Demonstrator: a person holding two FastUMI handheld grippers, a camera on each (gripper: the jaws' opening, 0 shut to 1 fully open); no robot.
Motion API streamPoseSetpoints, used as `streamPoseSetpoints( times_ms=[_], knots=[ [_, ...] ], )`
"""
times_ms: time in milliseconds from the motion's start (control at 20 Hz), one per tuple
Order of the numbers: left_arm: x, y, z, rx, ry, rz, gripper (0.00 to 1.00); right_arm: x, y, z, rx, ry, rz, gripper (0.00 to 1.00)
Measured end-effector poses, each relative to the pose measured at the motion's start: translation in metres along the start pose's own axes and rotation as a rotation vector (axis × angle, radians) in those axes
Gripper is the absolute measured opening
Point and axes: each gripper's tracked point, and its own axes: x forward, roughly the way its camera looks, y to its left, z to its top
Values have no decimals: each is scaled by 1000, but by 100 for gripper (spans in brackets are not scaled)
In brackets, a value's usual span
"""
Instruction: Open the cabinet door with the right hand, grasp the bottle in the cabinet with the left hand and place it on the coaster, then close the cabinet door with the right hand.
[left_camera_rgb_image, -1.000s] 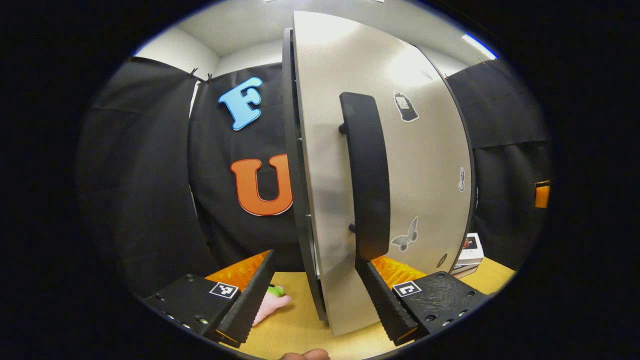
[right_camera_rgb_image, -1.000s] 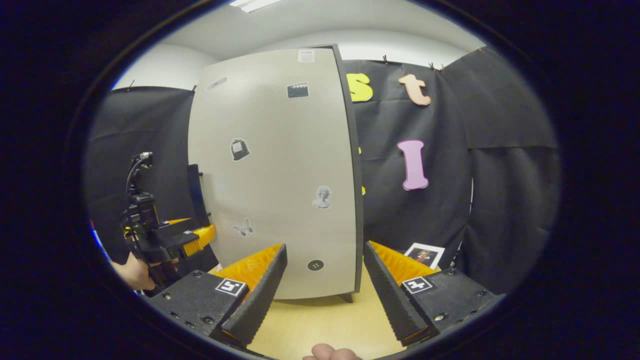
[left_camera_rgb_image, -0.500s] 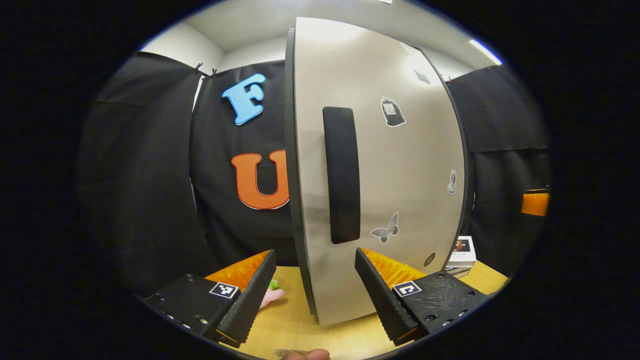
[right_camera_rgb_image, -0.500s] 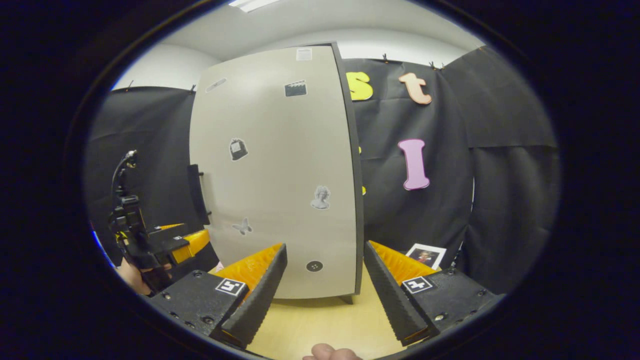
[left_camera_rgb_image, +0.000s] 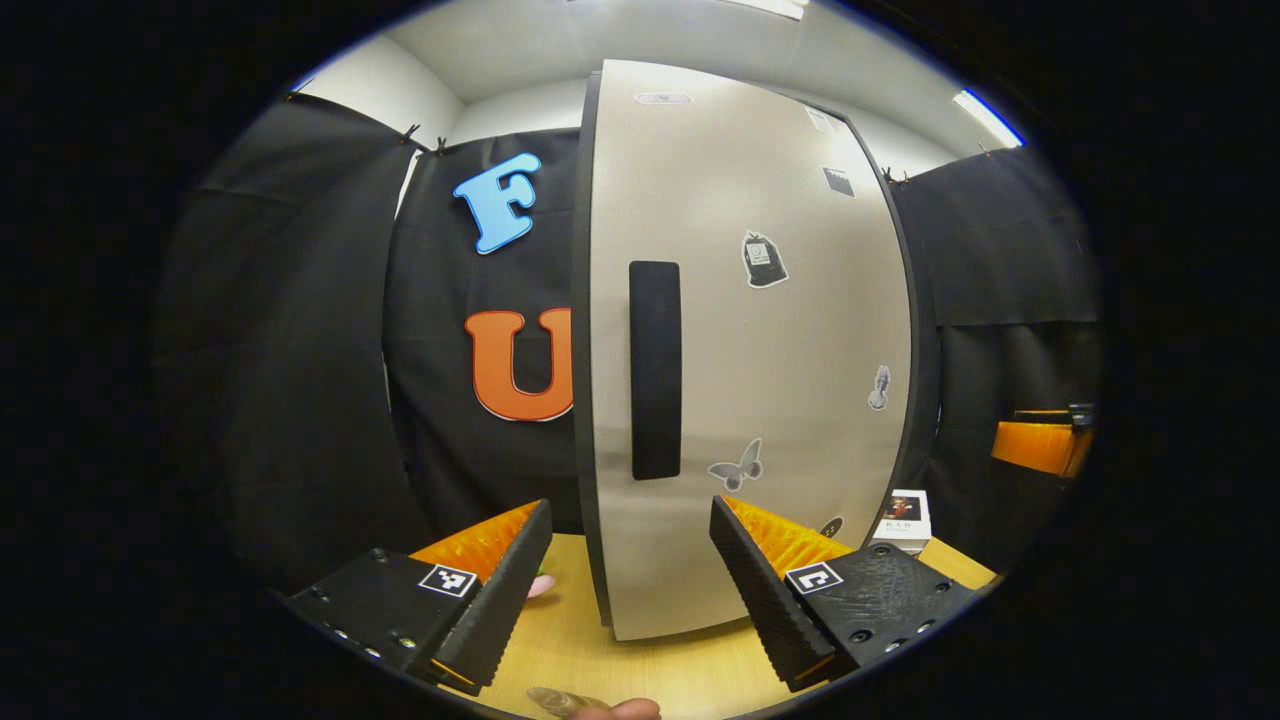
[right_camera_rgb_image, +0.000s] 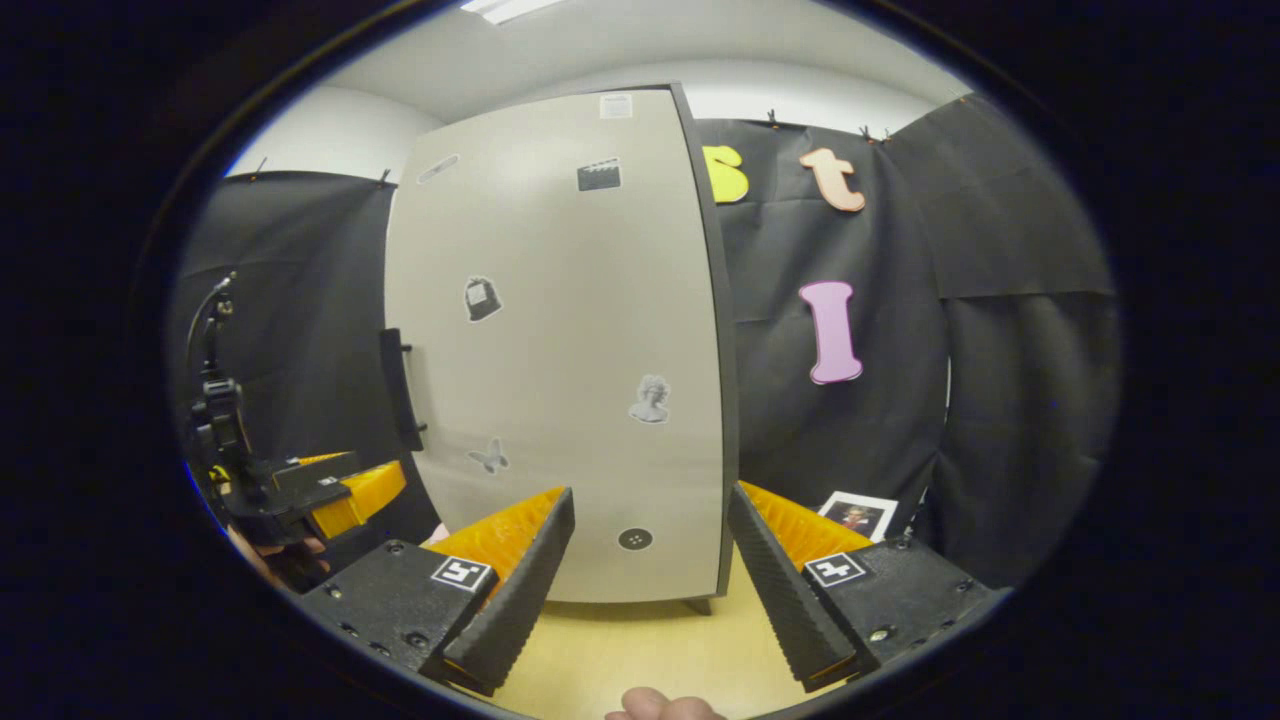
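The cabinet (left_camera_rgb_image: 760, 350) door sits closed, contents hidden; both hand-held grippers (left_camera_rgb_image: 630, 590) (right_camera_rgb_image: 650, 580) are spread, holding nothing.

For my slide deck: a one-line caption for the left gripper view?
Open left gripper faces the closed cabinet door and its handle.

Cabinet door (left_camera_rgb_image: 760, 370): closed, upright black handle (left_camera_rgb_image: 655, 370) near its left edge. Left gripper (left_camera_rgb_image: 630, 590): fingers spread, before the door's base, holding nothing. Stickers on the door face.
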Motion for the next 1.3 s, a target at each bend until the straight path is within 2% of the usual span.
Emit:
streamPoseSetpoints(
  times_ms=[150,200,250,300,350,400,550,600,650,700,750,800,900,1000,1150,1200,1300],
  knots=[
    [-4,-1,14,-38,-43,33,96,16,-1,5,43,-41,-43,94],
    [-3,-3,18,-40,-59,41,96,22,-2,4,53,-42,-71,99],
    [-3,-6,20,-33,-73,50,96,30,1,0,53,-37,-86,99],
    [1,-12,21,-20,-86,54,95,39,9,-6,48,-18,-80,99],
    [5,-21,21,1,-88,44,95,47,21,-9,39,-1,-58,94],
    [10,-32,19,16,-82,27,95,52,31,-10,31,7,-47,99],
    [8,-58,13,5,-53,-39,95,51,45,3,-7,-37,-21,94],
    [7,-56,12,3,-50,-30,96,49,48,4,-14,-51,-21,99],
    [7,-58,14,-5,-56,-32,96,49,50,1,-13,-58,-26,94],
    [8,-61,15,-17,-67,-38,96,51,55,-3,-15,-49,-17,99],
    [11,-58,18,-19,-74,-27,95,54,55,-12,-14,-30,-18,94],
    [8,-58,12,-28,-65,-26,95,52,59,-18,-14,-4,-1,99],
    [6,-58,10,-58,-59,-18,95,49,63,-22,-8,11,29,98],
    [5,-55,10,-42,-63,-12,95,45,60,-24,-37,15,20,94],
    [5,-50,2,28,-50,17,95,47,55,-34,-90,34,-3,98],
    [5,-51,0,30,-43,15,95,48,54,-37,-87,40,1,94],
    [5,-57,0,14,-44,0,95,48,55,-39,-74,48,10,98]
  ],
)
